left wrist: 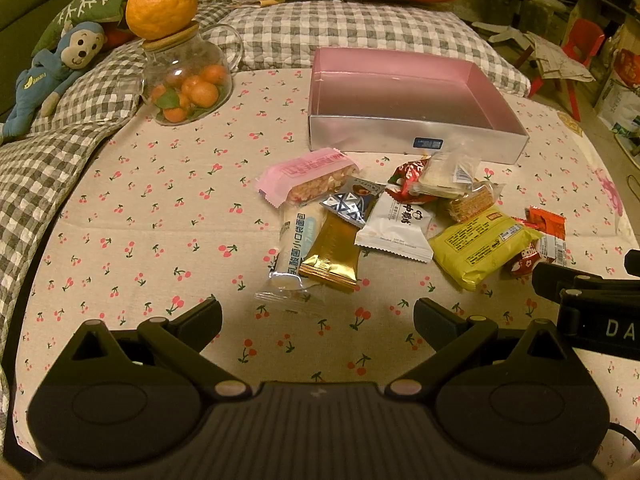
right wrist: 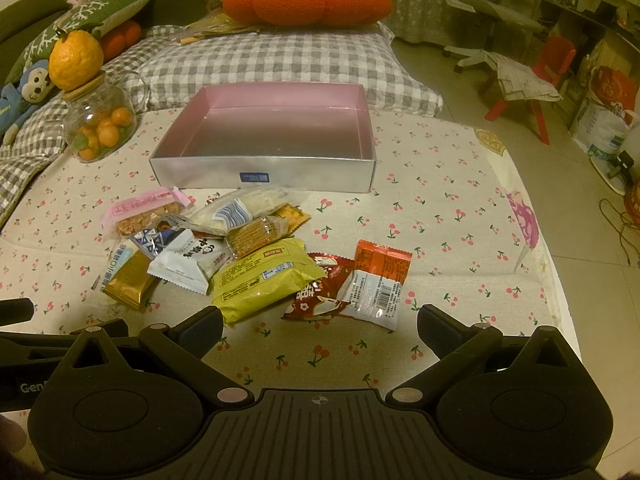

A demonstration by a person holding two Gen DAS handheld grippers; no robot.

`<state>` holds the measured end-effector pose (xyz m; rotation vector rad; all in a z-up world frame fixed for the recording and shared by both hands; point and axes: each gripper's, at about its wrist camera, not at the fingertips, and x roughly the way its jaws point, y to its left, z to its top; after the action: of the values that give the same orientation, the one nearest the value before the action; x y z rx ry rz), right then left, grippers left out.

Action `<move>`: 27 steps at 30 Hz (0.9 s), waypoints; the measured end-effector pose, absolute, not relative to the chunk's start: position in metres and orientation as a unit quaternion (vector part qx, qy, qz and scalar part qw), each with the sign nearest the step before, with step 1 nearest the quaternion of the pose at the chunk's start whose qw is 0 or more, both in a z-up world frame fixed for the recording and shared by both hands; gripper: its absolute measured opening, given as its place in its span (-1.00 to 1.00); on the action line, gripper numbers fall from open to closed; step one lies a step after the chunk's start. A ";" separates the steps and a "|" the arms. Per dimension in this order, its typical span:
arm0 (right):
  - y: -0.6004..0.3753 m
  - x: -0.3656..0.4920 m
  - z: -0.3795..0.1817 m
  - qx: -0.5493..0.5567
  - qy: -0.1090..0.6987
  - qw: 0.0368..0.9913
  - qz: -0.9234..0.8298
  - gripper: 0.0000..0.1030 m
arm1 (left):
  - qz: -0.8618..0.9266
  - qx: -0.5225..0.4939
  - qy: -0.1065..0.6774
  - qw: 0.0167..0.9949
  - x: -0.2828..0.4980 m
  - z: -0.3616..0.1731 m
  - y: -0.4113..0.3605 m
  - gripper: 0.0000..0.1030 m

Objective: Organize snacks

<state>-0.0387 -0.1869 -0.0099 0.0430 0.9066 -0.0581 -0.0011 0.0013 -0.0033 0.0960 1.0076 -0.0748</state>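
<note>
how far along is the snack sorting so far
Nothing looks done: the pink-lined box is empty. Nothing is in hand; the left tool and right tool are both open, short of the pile. All snacks remain on the cloth, from the pink bar to the yellow packet.

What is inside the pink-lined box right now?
The box shows only its bare pink floor; no snacks inside. The near wall hides a strip of the floor just behind it.
</note>
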 end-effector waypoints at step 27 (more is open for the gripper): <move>-0.199 -0.032 0.003 0.027 0.434 0.900 -0.028 1.00 | -0.045 0.045 0.448 0.892 0.009 0.012 0.013 0.99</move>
<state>-0.0324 -0.1991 0.0026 0.0554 0.8991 -0.0586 0.0089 0.0128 0.0121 0.0927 0.9309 -0.0939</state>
